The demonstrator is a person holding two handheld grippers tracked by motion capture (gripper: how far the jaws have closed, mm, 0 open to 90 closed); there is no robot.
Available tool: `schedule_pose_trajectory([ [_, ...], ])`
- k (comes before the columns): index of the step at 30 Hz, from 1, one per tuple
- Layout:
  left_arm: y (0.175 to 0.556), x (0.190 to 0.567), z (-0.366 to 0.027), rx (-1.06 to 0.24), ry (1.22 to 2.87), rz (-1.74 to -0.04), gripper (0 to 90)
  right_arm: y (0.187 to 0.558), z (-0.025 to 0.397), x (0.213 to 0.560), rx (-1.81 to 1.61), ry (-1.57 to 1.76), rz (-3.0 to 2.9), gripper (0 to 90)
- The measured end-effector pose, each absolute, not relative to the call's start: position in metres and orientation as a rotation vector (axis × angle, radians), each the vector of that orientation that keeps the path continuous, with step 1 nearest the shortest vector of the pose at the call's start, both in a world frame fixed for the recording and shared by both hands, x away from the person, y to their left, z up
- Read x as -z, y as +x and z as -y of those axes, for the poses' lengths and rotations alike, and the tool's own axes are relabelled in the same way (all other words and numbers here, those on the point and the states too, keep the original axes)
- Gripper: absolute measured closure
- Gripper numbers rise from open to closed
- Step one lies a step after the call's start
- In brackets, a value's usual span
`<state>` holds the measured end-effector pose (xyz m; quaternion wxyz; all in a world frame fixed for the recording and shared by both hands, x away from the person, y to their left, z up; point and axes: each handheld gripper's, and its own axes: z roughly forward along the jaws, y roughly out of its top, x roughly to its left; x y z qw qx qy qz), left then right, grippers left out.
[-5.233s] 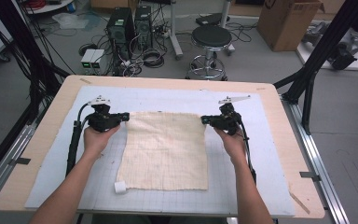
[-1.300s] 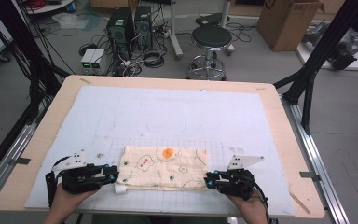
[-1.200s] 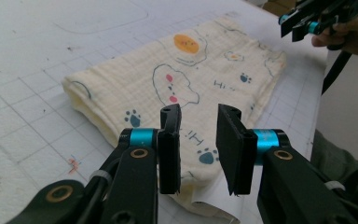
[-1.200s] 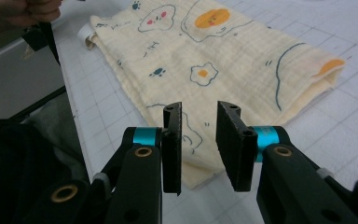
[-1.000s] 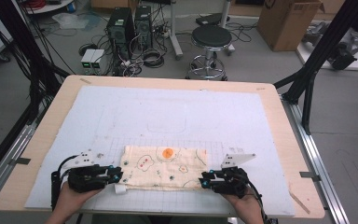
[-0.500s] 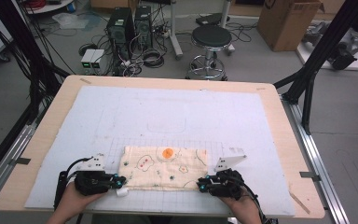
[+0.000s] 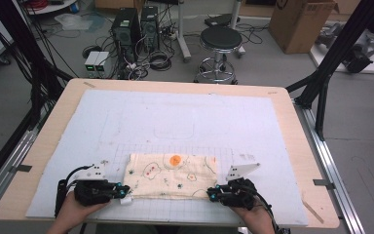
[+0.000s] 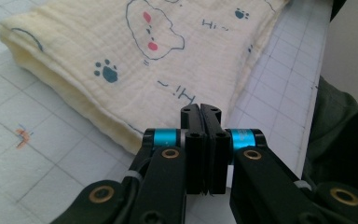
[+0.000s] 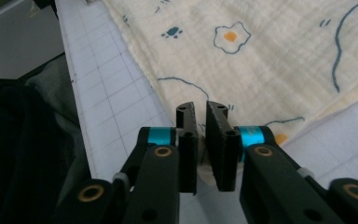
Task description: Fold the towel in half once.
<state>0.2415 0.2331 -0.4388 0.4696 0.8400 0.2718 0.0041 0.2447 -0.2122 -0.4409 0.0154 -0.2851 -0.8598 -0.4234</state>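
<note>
A pale yellow cloth [image 7: 173, 176] with small printed animals and an orange dot lies folded on the white gridded mat [image 7: 126, 122], close to the front edge. At the cloth's near left corner, my left gripper [image 7: 121, 191] has its jaws pressed together over the cloth's edge [image 8: 135, 51], as the left gripper view [image 8: 200, 109] shows. My right gripper [image 7: 212, 194] sits at the near right corner. In the right gripper view [image 9: 201, 109] its jaws stand slightly apart, with pale cloth [image 9: 270, 60] visible low in the gap. A hand holds each gripper from below.
The mat covers a wooden table [image 7: 68, 97] whose front edge lies just behind the hands. On the floor beyond stand a black stool [image 7: 219, 39], computer towers [image 7: 136, 19] and a cardboard box [image 7: 297, 19]. Black frame struts [image 7: 331, 58] rise at the right.
Five seconds ago the cloth lay spread with both grippers at its far corners. That edge has been brought forward, folding it. In the last second both grippers crept inward and the right jaws parted.
</note>
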Motion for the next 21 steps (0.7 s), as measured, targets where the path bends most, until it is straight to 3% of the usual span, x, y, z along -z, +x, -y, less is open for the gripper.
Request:
schedule_pose_trajectory([
  [2,0.242,0.436,-0.235,0.004,2.020,-0.670,75.9,0.244,0.215,0.436,1.379,-0.877,2.648,71.1],
  [4,0.244,0.432,-0.235,0.010,1.979,-0.672,73.0,0.244,0.218,0.428,1.445,-0.898,2.629,65.9],
  [6,0.248,0.428,-0.232,-0.012,1.962,-0.685,68.0,0.249,0.219,0.421,1.488,-0.909,2.614,65.2],
  [9,0.258,0.423,-0.221,-0.066,1.966,-0.696,68.0,0.261,0.216,0.415,1.516,-0.936,2.607,68.7],
  [17,0.287,0.421,-0.193,-0.153,1.968,-0.768,86.1,0.296,0.197,0.411,1.548,-0.953,2.596,85.9],
  [21,0.301,0.422,-0.177,-0.194,1.988,-0.790,88.5,0.312,0.182,0.407,1.541,-0.980,2.617,89.5],
])
